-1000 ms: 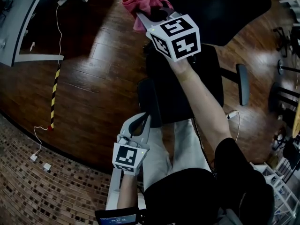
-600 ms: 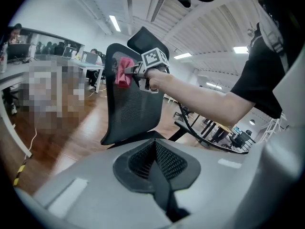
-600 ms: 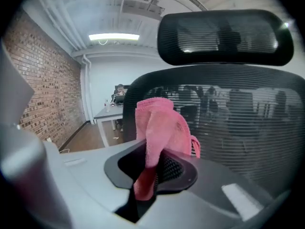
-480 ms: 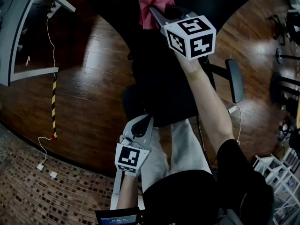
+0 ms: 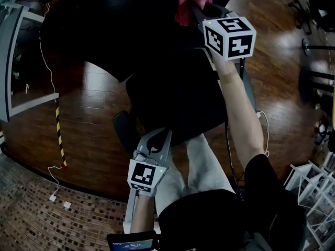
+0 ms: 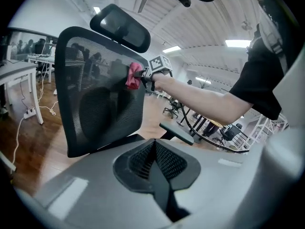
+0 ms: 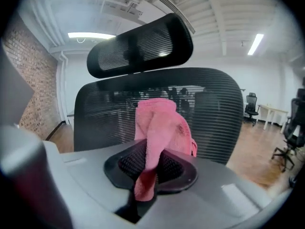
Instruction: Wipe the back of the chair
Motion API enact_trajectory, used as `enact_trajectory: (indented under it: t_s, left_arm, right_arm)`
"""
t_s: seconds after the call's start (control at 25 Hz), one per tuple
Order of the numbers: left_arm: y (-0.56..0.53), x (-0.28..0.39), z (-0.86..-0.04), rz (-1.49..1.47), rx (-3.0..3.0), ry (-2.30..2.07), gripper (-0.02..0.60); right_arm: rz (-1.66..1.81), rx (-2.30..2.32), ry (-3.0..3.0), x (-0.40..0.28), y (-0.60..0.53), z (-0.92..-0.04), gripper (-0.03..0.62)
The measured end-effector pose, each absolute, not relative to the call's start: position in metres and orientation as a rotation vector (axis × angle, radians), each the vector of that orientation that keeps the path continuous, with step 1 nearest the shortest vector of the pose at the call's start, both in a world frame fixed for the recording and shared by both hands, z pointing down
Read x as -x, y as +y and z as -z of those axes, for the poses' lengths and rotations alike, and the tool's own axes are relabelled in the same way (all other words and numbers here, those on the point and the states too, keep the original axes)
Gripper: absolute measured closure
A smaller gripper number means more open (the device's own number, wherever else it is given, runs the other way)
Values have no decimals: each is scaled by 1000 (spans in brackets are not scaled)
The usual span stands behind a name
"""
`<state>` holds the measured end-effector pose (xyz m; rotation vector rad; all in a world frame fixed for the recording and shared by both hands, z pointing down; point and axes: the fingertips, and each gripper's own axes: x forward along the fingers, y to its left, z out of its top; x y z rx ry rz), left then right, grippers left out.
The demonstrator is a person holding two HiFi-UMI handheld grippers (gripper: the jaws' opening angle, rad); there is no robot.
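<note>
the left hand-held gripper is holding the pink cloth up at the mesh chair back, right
Not the left. The right hand-held gripper is holding the pink cloth up at the mesh chair back; the right gripper view shows its jaws clamped on the cloth. The left hand-held gripper is shut on nothing.

Room notes. A dark wooden plank floor was recorded, glossy in patches. A strip of small tiles was noted along its lower-left edge. Yellow-black tape was seen on the boards, near a grey desk frame. A brick wall was noted at left. The white ceiling was lit by strip lights. Another office chair was seen far off.
</note>
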<state>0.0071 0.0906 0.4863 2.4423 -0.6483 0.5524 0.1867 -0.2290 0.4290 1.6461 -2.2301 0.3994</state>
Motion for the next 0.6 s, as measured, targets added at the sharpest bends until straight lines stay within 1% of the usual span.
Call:
enact_trajectory:
  t_s: [0.28, 0.44, 0.6]
  left_arm:
    - [88, -52, -473, -508, -2461, -615, 588]
    - [90, -67, -471, -494, -2473, -595, 588]
    - [92, -66, -466, -474, -2475, -601, 588]
  right_arm:
    - [-392, -1752, -2100, -276, -222, -425, 546]
    - [-374, -1861, -2014, -323, -219, -408, 546]
    - [-319, -1900, -1990, -337, -225, -378, 546]
